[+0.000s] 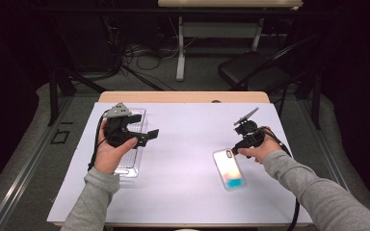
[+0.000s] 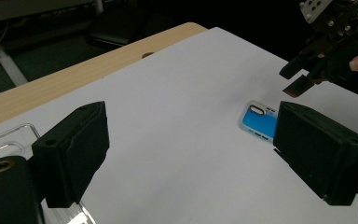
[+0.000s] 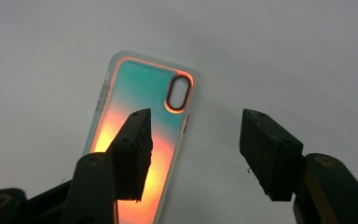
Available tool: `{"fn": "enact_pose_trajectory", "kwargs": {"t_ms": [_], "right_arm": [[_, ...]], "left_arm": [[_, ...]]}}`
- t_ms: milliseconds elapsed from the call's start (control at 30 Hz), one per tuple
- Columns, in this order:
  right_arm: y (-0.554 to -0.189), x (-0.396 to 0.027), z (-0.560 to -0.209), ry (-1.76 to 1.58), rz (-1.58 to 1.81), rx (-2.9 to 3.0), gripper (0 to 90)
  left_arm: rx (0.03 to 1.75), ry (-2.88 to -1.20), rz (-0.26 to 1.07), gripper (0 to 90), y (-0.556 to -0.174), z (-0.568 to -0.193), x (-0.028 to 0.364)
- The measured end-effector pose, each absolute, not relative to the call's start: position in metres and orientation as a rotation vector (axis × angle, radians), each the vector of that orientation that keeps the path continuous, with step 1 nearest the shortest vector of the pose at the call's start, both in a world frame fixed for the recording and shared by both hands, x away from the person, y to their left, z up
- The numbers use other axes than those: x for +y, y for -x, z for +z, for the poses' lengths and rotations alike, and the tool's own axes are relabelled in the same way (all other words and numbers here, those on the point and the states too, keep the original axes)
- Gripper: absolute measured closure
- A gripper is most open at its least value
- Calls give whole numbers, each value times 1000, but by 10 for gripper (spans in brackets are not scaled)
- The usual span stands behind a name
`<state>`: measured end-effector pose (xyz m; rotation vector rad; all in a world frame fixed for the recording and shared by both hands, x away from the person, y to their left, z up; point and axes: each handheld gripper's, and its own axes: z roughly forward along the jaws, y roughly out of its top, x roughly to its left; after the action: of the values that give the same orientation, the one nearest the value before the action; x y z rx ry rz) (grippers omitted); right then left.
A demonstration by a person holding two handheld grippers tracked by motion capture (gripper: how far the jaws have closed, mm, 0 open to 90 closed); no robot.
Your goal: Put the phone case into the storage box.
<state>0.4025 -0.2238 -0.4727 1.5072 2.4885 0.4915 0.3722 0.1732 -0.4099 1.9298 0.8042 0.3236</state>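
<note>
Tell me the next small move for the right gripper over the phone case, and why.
Probably shift it sideways and lower it until the jaws straddle the phone case edge. The right gripper hovers open above it, one jaw over the case, the other over bare white sheet, nothing gripped yet.

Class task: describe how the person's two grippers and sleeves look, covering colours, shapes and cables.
Both sleeves are grey; see the left sleeve and right sleeve. The left gripper is black with blocky jaws, a grey three-cornered plate on top and a black cable trailing back. The right gripper is black too, with a thin grey plate and a black cable.
</note>
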Motion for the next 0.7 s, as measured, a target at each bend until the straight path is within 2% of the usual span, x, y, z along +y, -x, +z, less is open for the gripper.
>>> {"fn": "enact_pose_trajectory", "kwargs": {"t_ms": [333,400,700], "right_arm": [[-409,-227,-478,-1641,409,2508,477],[-410,-227,-483,-1683,406,2505,516],[-411,-226,-489,-1773,353,2538,536]], "left_arm": [[805,-1925,320,113,-372,-410,173],[806,-1926,318,114,-372,-410,173],[808,-1927,316,117,-372,-411,173]]}}
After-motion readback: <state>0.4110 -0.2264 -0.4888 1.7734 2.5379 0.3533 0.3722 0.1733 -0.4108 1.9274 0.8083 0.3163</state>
